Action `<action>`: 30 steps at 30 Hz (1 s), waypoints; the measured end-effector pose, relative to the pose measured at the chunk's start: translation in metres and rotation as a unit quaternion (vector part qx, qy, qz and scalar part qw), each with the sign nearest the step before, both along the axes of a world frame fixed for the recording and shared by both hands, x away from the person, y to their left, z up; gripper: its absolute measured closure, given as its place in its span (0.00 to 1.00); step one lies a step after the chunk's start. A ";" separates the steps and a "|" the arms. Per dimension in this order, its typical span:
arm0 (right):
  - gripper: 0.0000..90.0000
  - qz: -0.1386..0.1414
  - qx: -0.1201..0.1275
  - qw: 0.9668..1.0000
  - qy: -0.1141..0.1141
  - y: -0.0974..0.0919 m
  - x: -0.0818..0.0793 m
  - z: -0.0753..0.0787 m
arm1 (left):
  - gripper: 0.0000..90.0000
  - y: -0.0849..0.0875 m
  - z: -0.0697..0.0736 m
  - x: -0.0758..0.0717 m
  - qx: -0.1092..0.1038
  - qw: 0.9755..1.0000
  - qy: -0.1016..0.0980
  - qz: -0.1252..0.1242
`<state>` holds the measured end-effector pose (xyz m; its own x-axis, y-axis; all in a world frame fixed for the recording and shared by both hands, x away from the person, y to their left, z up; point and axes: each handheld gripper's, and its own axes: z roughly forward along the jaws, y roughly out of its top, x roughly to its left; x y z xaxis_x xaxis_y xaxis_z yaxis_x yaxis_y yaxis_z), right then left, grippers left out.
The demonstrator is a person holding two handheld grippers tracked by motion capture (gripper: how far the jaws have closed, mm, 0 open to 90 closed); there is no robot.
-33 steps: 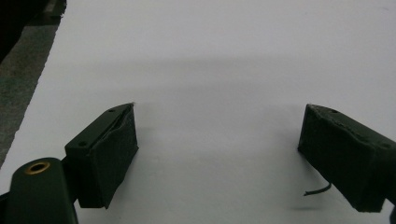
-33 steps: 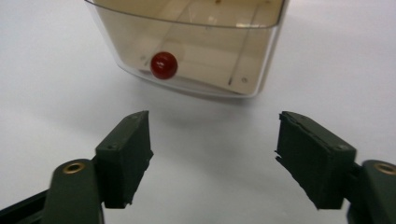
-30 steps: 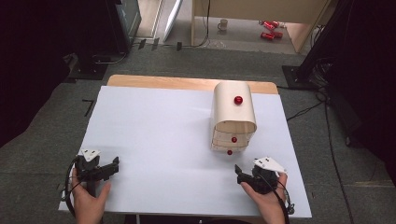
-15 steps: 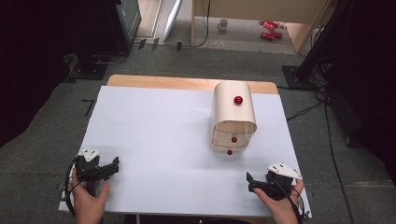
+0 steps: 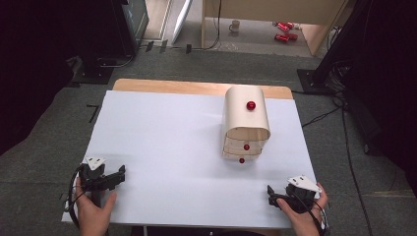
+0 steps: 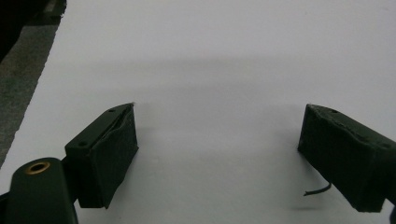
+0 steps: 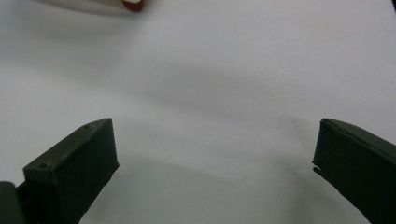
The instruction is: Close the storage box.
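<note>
Wooden and pale, the little drawer box (image 5: 247, 125) stood on the right half of the white table (image 5: 167, 147), toward the far side. It had a round top with one red knob (image 5: 251, 105) on it. Its front faced the person and had two more red knobs (image 5: 246, 147), one above the other. The lowest one (image 5: 241, 160) sat just over the white top. A bit of red (image 7: 133, 4) showed at the top edge of the right gripper view.

Nothing lay between the box and the hands. The left gripper (image 5: 118, 173) rested near the front left corner of the table, well apart from the box. Its jaws were wide apart with nothing in them, and bare white table showed between them. The right gripper (image 5: 271, 194) sat near the front right corner. Its jaws had just been opening and stood wide, with nothing between them.

A strip of bare wood (image 5: 196, 87) showed along the far edge. Grey carpet (image 5: 59, 142) lay all around the table. Most of the white top was bare, so there was lots of room in the middle and on the left.
</note>
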<state>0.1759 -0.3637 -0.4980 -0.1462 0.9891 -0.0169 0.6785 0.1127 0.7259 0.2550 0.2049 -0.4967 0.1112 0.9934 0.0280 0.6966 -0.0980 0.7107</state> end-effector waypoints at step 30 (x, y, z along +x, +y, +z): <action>0.00 0.007 0.013 1.000 0.001 -0.003 0.001 -0.008 | 0.13 0.000 0.000 0.000 0.000 1.000 0.000 0.000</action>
